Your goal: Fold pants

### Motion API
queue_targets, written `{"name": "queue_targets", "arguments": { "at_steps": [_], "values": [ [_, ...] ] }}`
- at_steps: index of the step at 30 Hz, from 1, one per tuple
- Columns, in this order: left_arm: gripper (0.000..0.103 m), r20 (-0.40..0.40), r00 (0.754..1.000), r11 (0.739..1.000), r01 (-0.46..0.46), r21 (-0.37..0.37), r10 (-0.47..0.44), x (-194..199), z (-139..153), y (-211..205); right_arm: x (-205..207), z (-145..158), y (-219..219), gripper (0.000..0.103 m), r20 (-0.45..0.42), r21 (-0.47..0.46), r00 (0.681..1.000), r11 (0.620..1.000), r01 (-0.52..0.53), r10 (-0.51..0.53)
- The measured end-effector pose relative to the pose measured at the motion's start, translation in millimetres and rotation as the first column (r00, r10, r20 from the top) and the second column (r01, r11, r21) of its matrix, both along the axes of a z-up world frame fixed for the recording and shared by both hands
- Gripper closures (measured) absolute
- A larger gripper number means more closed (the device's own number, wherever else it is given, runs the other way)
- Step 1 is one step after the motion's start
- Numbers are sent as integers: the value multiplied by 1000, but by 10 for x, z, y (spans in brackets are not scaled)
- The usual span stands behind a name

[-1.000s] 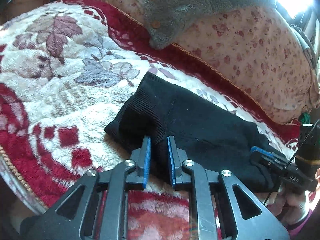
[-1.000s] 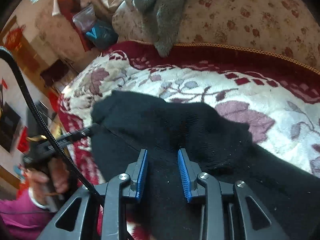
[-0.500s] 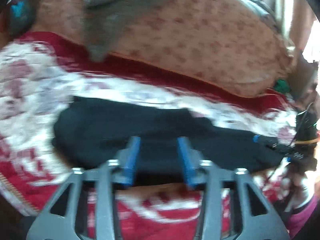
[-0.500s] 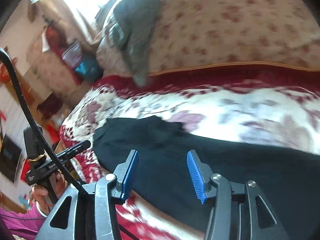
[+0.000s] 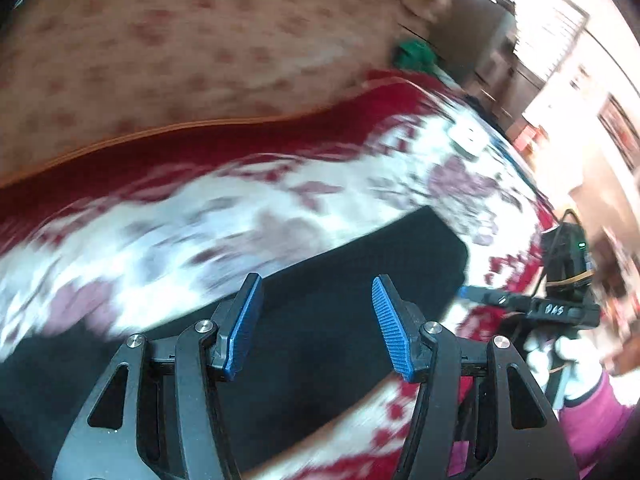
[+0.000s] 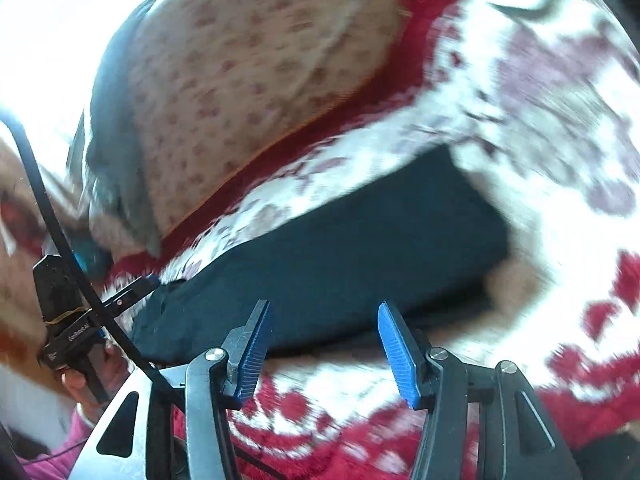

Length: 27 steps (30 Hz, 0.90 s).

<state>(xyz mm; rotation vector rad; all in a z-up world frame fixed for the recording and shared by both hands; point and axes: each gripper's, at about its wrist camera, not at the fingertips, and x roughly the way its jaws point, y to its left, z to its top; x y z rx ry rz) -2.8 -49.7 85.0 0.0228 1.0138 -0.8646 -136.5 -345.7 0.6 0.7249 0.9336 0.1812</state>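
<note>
Both sets of jaws have been opened wide and drawn back off the cloth since a second ago, when each was nearly closed over it. Nothing is held by the left gripper (image 5: 316, 322) or the right gripper (image 6: 322, 350); blue ribbed pads are seen well apart. The black pants (image 6: 344, 264) are laid flat as a long folded band on the fleecy red-and-white floral blanket (image 6: 560, 168), the long axis run roughly along the blanket's red border, one squared end pointed away from the left gripper (image 6: 132, 294). Fabric appears a soft matt knit. Behind the pants, a pale flower-print cushion (image 5: 192, 48) is seen. Both views are motion-blurred.
</note>
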Motion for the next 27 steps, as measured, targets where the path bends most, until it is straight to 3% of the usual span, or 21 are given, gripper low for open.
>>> {"name": "queue_targets", "arguments": {
  "at_steps": [6,10,13,18,27],
  "values": [
    [46,-75,975,978,208,-14,-209,245,-127,-703,-138,-175,-124,49,-28,100,998,993,57,-54],
    [46,-85,954,954,293,57,-288,337,-258,-1061,-122,-304,-163,48,-30,139,994,984,108,-105],
    [46,-84,939,938,339,74,-332,382,-333,-1210,-111,-326,-205,48,-3,154,988,976,153,-154],
    [46,-114,893,896,442,44,-435,433,-408,-1371,-145,-402,-295,48,27,223,980,957,185,-196],
    [46,-191,840,844,530,83,-509,515,-643,-1662,-217,-437,-296,48,69,257,969,943,212,-236]
  ]
}}
